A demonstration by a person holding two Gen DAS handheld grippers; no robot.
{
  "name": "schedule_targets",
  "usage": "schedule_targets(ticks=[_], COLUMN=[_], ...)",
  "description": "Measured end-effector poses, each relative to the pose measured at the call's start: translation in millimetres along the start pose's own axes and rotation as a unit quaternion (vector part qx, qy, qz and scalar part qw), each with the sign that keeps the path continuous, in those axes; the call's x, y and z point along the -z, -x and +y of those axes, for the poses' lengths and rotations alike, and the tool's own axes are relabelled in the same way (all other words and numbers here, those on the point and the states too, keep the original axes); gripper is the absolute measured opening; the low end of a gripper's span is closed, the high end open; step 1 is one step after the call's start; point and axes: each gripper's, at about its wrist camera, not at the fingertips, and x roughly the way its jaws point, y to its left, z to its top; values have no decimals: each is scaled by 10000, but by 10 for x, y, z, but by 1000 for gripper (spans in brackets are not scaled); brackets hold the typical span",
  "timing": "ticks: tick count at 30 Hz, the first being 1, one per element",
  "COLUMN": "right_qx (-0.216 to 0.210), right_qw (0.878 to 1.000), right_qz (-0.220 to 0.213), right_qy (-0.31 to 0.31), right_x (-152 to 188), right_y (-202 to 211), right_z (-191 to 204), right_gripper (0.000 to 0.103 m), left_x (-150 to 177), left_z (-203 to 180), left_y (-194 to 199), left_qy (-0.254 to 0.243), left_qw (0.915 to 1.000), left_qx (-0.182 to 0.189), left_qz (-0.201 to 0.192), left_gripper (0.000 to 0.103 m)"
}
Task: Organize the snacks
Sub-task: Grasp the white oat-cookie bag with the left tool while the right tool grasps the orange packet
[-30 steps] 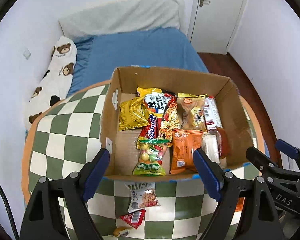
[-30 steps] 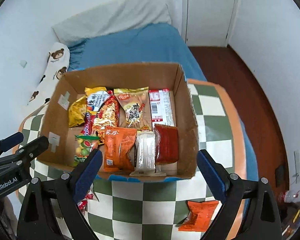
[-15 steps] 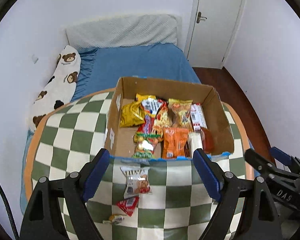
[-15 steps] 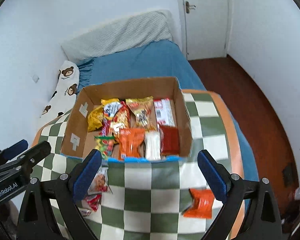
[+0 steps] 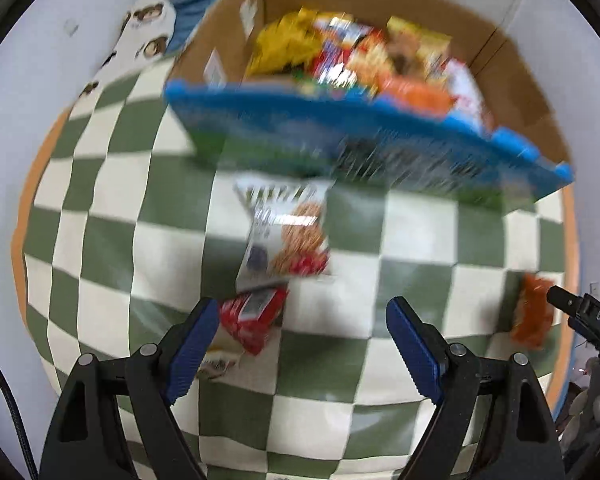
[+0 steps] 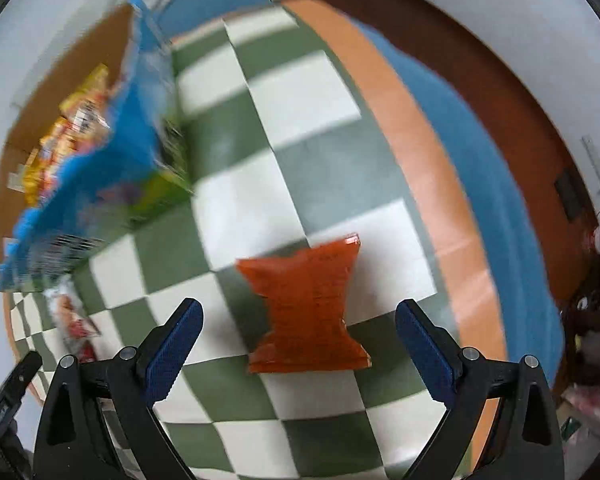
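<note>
Left gripper (image 5: 302, 338) is hanging open over the red packet (image 5: 252, 317) near the white bag (image 5: 286, 234). Right gripper (image 6: 296, 338) is gaping wide, nothing held, straddling the orange packet (image 6: 306, 304) on the checked cloth (image 6: 300, 112). The box (image 5: 512, 80) is sitting far.

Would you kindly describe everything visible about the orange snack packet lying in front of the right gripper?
The orange snack packet is a flat, crinkly foil-like pouch, pinched at the waist with flared, crimped ends and faint dark print. It lies flat on the green-and-white checkered cloth, near its orange border, apart from the cardboard box. The open right gripper hangs above it; contact does not show.
</note>
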Motion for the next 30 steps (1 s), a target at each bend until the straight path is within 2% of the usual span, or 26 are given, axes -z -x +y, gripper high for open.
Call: schedule_targets(ticks=[3,4,5,8,11,14,17,22,26,27,28,30], right_qx=[166,203,191,108,-74,-273,-398,-395,-333,-332,-332,-331], right_qw=[9997,9994,9993,9989,9979,9954,9925,9905,9908,9911,9911,9908], right_qz=[174,244,271,264,252,338,436,445,496,517,534,558], right_qy=[104,154,186,369,598,849,1074,1239,1213,1181,1172,1191], right_x=[30,50,70,155,276,414,539,653,673,675,671,666], right_y=[-284,-372,-419,-465,-467,-498,-553,-608,-621,-629,-641,-647], right_z=[-26,-13,11,139,354,615,860,1075,1142,1128,1129,1107], right_gripper=[96,83,61,50,50,50,50,50,50,50,50,50], left_x=[67,84,93,86,29,-72,-241,-513,-646,-655,-644,-600], left_z=[134,199,266,491,680,753,688,410,191,155,120,93], left_y=[-85,-90,-87,-64,-82,-146,-274,-584,-801,-827,-843,-845], left_qy=[60,105,160,358,571,787,800,575,316,253,178,108], left_qw=[9998,9997,9995,9987,9978,9961,9945,9939,9954,9960,9969,9973], left_qx=[-146,-194,-238,-347,-272,129,412,532,408,392,339,295], left_qz=[104,111,111,95,209,365,528,780,803,756,685,666], left_gripper=[85,85,85,85,85,85,85,85,85,75,55,51])
